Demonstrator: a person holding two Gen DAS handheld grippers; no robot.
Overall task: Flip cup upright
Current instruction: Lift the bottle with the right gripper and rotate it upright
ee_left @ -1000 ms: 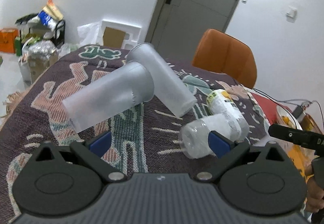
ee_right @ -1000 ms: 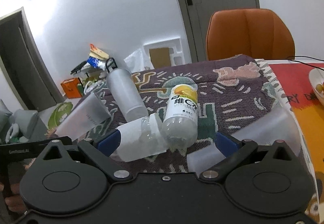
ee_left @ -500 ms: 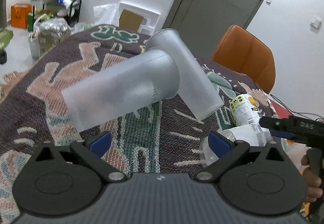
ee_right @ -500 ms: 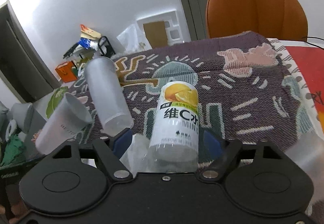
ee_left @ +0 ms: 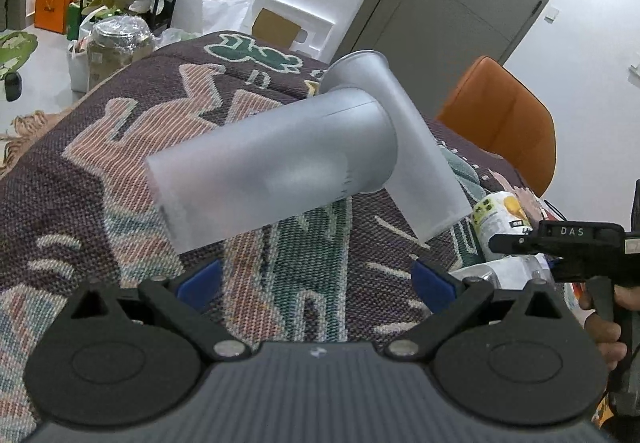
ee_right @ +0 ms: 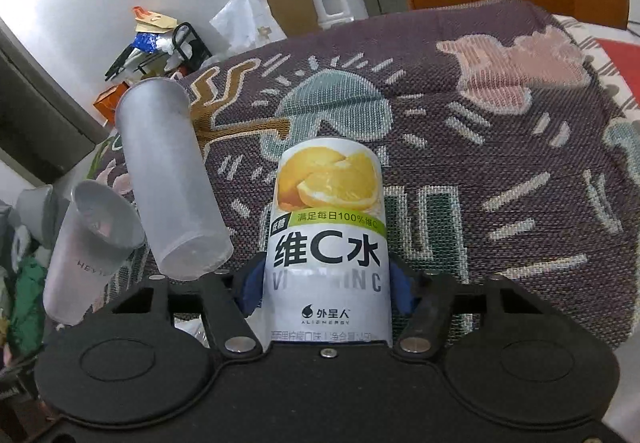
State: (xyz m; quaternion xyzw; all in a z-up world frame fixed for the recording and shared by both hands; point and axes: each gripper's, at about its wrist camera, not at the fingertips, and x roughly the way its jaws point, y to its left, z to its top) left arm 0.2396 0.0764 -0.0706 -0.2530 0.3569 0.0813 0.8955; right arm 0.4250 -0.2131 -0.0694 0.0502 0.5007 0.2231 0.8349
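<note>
Two frosted cups are lying on their sides on a patterned woven cloth: the near cup is resting toward 12 o'clock of the left gripper, whose blue-padded jaws are standing wide apart with nothing between them, while the far cup is angling away behind it toward 1 o'clock. The right gripper is clamping its jaws on a vitamin C bottle. An orange chair is sitting at 2 o'clock.
</note>
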